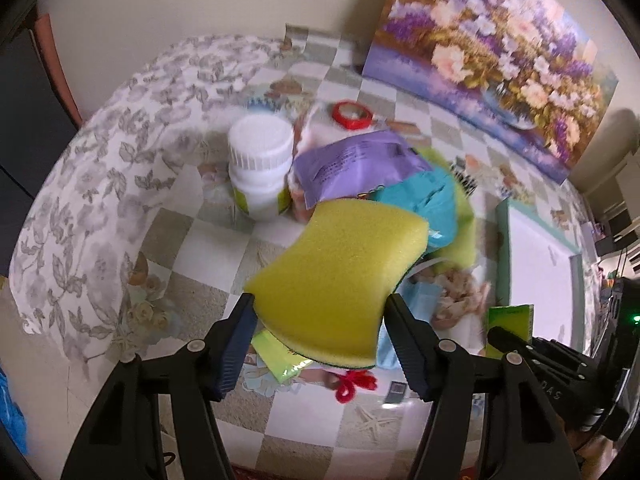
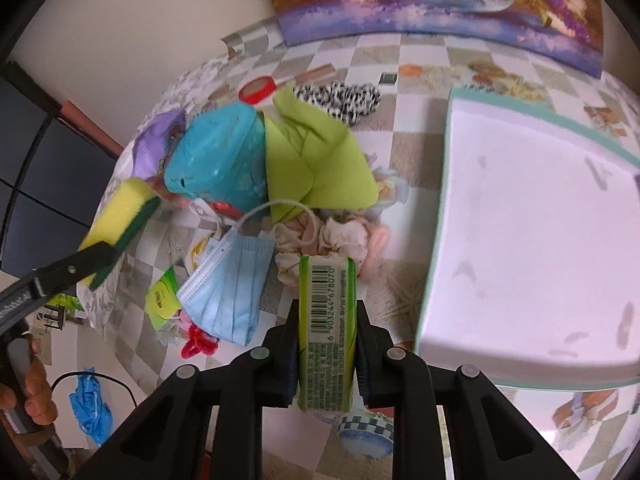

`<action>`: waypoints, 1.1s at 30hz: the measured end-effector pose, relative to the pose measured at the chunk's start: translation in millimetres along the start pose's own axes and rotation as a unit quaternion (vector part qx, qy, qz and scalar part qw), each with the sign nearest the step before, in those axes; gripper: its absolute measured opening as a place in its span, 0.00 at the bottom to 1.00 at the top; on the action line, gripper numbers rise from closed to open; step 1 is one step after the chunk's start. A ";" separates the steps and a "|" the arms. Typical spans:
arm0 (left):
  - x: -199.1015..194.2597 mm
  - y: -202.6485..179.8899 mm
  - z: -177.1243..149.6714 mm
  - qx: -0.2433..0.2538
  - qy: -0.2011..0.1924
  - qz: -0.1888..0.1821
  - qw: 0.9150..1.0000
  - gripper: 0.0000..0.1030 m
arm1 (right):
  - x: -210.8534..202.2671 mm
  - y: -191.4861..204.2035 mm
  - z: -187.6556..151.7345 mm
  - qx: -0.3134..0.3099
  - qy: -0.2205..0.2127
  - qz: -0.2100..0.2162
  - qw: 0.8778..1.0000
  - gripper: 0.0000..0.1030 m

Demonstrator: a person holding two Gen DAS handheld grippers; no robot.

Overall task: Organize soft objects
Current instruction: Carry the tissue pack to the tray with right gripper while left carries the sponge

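My left gripper (image 1: 320,300) is shut on a yellow sponge (image 1: 344,264) with a dark green scouring side, held above the checked tablecloth. The right wrist view shows the same sponge (image 2: 120,216) at the left. My right gripper (image 2: 328,308) is shut on a narrow green packet (image 2: 328,280) with a barcode, standing upright between the pads. Below both lies a pile of soft things: a blue face mask (image 2: 232,292), a teal pack (image 2: 220,160), a lime green cloth (image 2: 320,160), pink scrunchies (image 2: 344,240), a zebra-pattern fuzzy piece (image 2: 340,98) and a purple packet (image 1: 356,164).
A white tray with a teal rim (image 2: 540,220) sits on the table to the right of the pile. A white bottle (image 1: 260,168) and a red tape roll (image 1: 352,114) stand behind the pile. A flower painting (image 1: 500,60) leans on the wall. A hand (image 2: 36,392) shows at lower left.
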State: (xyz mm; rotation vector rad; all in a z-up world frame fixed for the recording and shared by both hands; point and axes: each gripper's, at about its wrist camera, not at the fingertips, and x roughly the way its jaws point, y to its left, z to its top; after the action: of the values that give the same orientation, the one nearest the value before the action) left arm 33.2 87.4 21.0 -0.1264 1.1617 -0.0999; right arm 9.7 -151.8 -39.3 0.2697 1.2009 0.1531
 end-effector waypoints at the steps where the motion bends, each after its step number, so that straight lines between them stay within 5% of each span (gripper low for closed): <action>1: -5.9 -3.1 1.1 0.002 -0.008 0.001 1.000 0.65 | 0.1 1.5 2.0 0.000 -0.003 -0.001 1.000 0.23; 15: -48.6 -68.7 7.4 0.025 -0.062 -0.019 0.998 0.65 | -51.2 -42.1 7.8 0.047 -0.069 -0.031 0.996 0.23; 25: -17.6 -156.2 4.7 0.067 -0.034 -0.058 0.996 0.65 | -76.9 -112.1 14.1 0.125 -0.097 -0.112 0.981 0.23; 33: 21.4 -226.8 -8.1 0.117 -0.001 -0.071 0.991 0.65 | -83.2 -169.0 10.2 0.196 -0.098 -0.136 0.966 0.23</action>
State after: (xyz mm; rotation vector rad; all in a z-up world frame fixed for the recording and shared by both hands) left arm 31.2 -140.2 32.6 -0.0023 1.1303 -0.3604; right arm -14.8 -336.5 -9.6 0.4507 1.0528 -0.3475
